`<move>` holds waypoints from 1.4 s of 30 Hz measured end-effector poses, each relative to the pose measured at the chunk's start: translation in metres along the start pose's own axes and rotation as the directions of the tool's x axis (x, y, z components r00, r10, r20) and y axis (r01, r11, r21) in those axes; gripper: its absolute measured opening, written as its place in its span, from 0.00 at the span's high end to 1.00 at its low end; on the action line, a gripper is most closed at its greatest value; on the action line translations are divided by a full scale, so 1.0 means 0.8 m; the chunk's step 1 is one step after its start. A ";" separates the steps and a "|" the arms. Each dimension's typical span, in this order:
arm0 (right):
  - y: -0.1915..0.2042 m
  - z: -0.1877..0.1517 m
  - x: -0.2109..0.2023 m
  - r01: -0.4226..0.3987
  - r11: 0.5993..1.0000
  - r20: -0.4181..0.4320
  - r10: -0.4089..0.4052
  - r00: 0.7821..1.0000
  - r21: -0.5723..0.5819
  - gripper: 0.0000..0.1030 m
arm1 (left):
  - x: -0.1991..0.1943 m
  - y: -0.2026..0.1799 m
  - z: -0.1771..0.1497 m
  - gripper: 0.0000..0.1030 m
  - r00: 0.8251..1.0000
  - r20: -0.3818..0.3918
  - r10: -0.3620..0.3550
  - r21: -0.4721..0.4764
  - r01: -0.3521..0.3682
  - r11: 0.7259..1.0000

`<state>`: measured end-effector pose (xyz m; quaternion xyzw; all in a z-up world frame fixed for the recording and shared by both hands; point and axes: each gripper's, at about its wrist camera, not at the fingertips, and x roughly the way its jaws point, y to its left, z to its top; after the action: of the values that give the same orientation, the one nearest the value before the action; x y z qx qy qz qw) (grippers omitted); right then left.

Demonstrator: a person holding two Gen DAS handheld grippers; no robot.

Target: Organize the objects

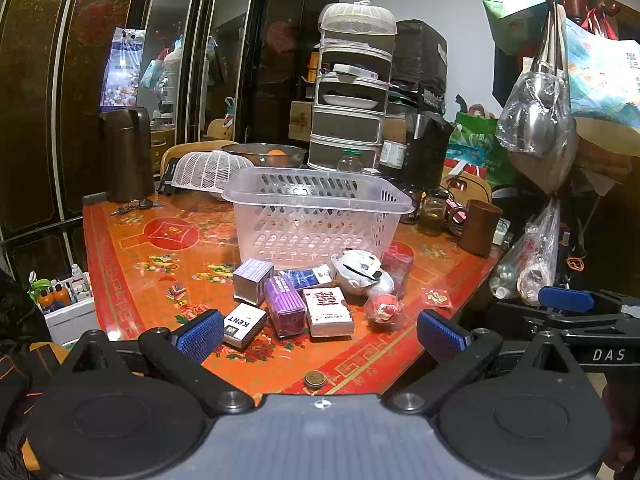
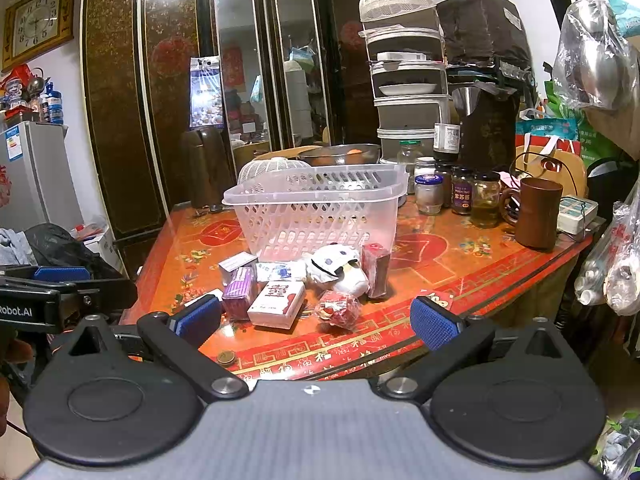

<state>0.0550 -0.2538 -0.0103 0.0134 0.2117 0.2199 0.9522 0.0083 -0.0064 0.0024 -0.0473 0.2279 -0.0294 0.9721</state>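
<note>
A clear plastic basket stands empty on the red patterned table. In front of it lie a Kent pack, a purple box, a white and red pack, a grey box, a white plush toy, a dark red box and a red wrapped ball. My left gripper is open and empty, just short of the pile. My right gripper is open and empty, near the table's front edge.
A coin lies at the front edge. Jars and a brown mug stand at the right. A brown flask, a mesh cover and a stacked food rack stand behind. Bags hang right.
</note>
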 end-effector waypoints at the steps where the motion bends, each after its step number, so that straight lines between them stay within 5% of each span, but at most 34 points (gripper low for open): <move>1: -0.001 0.000 0.000 -0.001 1.000 0.000 0.001 1.000 0.001 0.00 | 0.000 0.000 0.000 0.00 1.000 0.000 0.000 0.000 0.000 1.000; 42: -0.010 -0.003 0.015 -0.055 0.997 0.025 0.053 0.998 0.055 0.00 | 0.015 0.013 -0.005 0.00 1.000 0.005 0.004 -0.026 -0.004 1.000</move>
<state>0.0673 -0.2560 -0.0185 0.0483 0.2059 0.2393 0.9476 0.0177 0.0024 -0.0079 -0.0593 0.2258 -0.0244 0.9721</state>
